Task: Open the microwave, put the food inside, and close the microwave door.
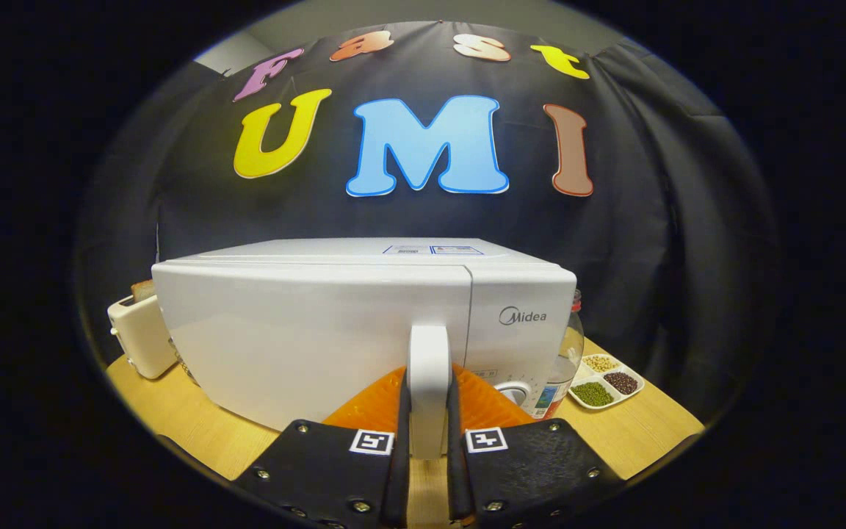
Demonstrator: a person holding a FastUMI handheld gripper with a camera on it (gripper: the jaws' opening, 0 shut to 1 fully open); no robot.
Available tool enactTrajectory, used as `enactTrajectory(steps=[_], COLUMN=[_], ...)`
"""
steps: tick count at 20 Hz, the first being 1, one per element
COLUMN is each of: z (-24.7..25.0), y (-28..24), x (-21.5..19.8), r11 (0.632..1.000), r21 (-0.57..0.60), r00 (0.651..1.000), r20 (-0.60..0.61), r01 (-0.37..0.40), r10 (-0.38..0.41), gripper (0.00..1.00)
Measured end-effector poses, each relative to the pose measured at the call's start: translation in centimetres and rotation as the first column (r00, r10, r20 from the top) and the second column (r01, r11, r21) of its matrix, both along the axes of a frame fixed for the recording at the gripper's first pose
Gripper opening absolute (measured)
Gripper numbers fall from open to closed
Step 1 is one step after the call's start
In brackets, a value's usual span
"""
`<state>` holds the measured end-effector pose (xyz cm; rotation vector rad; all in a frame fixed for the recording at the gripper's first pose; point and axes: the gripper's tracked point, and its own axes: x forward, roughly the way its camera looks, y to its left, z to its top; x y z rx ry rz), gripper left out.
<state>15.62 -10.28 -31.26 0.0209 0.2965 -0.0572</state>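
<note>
Gripper view: a white microwave (320,330) spans the frame's center on my wooden table (188,419), door closed. At bottom center my gripper (428,433) is clamped on its vertical door handle (429,367), a finger on each side. A toaster (140,334) sits at left; a bottle (566,360) and a sectioned dish of beans (605,382) at right.

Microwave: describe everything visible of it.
The microwave is a white, glossy box standing on the wooden table. Its door is shut; a white upright handle sits at the door's right edge, beside a control panel with a dial. The claw is shut on the handle, a finger on either side.
</note>
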Motion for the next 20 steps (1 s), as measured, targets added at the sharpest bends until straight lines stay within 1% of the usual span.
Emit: enactTrajectory(steps=[2, 3, 4, 6, 12, 13, 14, 16, 18, 20], z=[0.0, -0.2, -0.1, 0.0, -0.1, -0.1, 0.4, 0.5, 0.6, 0.8], y=[0.1, 0.0, -0.1, -0.1, 0.0, 0.1, 0.2, 0.6, 1.4, 2.7], x=[-0.2, -0.3, 0.2, -0.3, -0.6, -1.0, -1.8, -3.4, -5.5, -8.0], r11=[1.0, 1.0, 0.999, 0.999, 0.999, 0.999, 0.998, 0.999, 0.999, 0.998], r21=[0.016, 0.031, 0.033, 0.014, 0.04, 0.041, 0.039, -0.002, 0.031, 0.06], r00=[1.0, 1.0, 1.0, 0.999, 0.999, 0.999, 0.999, 0.999, 1.0, 1.0], r20=[-0.002, 0.005, 0.007, 0.006, -0.014, -0.022, 0.001, 0.014, 0.002, -0.009], r01=[-0.01, -0.003, 0.006, 0.032, 0.036, 0.035, 0.048, 0.043, 0.019, -0.024], r10=[0.01, 0.003, -0.007, -0.032, -0.036, -0.034, -0.048, -0.043, -0.019, 0.024], gripper=[0.21, 0.21, 0.1, 0.1, 0.1, 0.1, 0.1, 0.1, 0.1, 0.1])
